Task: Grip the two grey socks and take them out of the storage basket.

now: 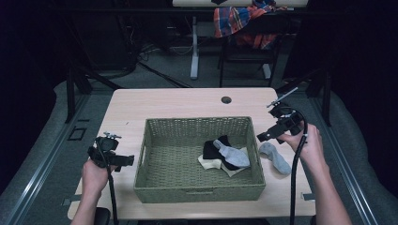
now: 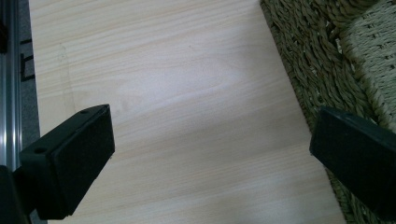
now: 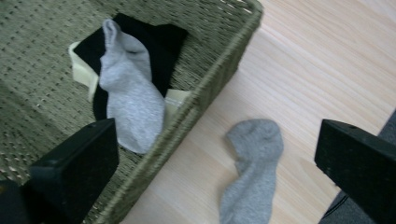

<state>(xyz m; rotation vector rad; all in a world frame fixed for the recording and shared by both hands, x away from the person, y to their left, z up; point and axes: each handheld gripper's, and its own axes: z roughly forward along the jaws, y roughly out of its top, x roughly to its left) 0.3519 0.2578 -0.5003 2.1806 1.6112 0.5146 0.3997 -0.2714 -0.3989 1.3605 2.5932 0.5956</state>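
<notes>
I held my left gripper (image 1: 123, 161) over the bare wood at about eight o'clock on the worktop (image 1: 178, 101), just outside the left wall of the woven basket (image 1: 199, 193). Its fingers (image 2: 70, 163) stood wide apart with nothing between them; in the left gripper view only pale wood lay in the gap, and the basket's green weave ran along the right edge, partly behind the far finger.

My right gripper (image 1: 268, 135) hovered at about three o'clock, above the basket's right rim, and my right hand (image 1: 307, 145) was just past it. Its fingers (image 3: 74, 172) were also spread wide and held nothing.

Inside the basket, toward its right half, a small heap of socks lay together: a grey sock (image 1: 233, 153) on top, a black sock (image 1: 213, 149) under it, and a cream sock (image 1: 209, 162) at the bottom, its edge sticking out at the near side. In the right gripper view the grey sock (image 3: 128, 98) lay across the black one (image 3: 159, 42), and the cream one (image 3: 81, 70) peeked out at both sides.

A second grey sock (image 1: 276, 157) lay flat on the worktop just outside the basket's right wall, near it but not touching, at about four o'clock. In the right gripper view this loose sock (image 3: 254, 172) sat in the open gap between my fingers, below them.

A plaid cloth (image 1: 239, 21) hung over a chair beyond the far edge at twelve o'clock.
</notes>
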